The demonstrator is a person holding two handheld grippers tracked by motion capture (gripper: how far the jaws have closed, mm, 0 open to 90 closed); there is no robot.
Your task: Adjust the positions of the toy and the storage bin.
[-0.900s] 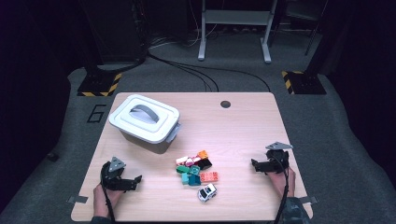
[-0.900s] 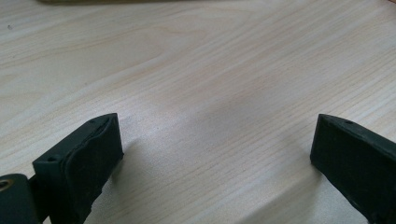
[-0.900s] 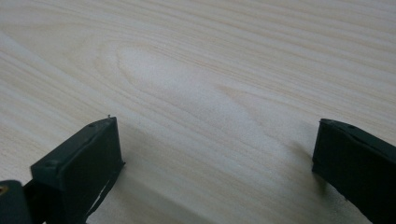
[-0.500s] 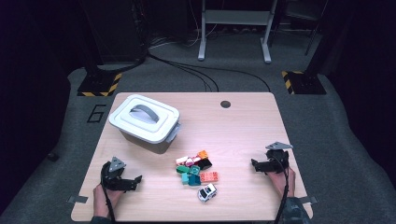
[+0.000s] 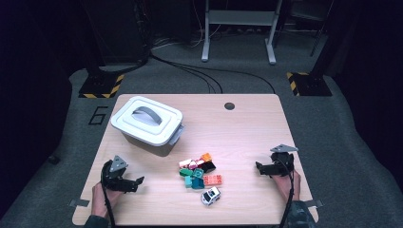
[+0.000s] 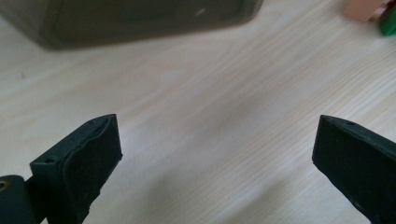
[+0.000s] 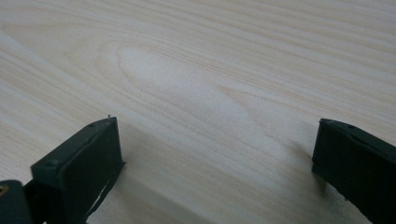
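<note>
A pale wooden table [image 5: 247,128] stands on grey carpet in a dark room; the left gripper [image 5: 135,183] and right gripper [image 5: 259,167] gape wide, empty, flanking small coloured plastic bricks [image 5: 199,173].

Matt pale wood-grain table [image 5: 247,128]

In the left gripper view the grey box [image 6: 140,21] is blurred and cut off at the top — two bricks [image 6: 373,11] leave the corner.

Room was dim beyond a pale wooden desk [image 5: 247,128] with a round cable hole [image 5: 229,106]. Grey carpet floor [image 5: 332,118] carried black cables [image 5: 199,71], two yellow-black striped floor plates [image 5: 101,86], and a grey metal stand [image 5: 237,28] at the back.
</note>
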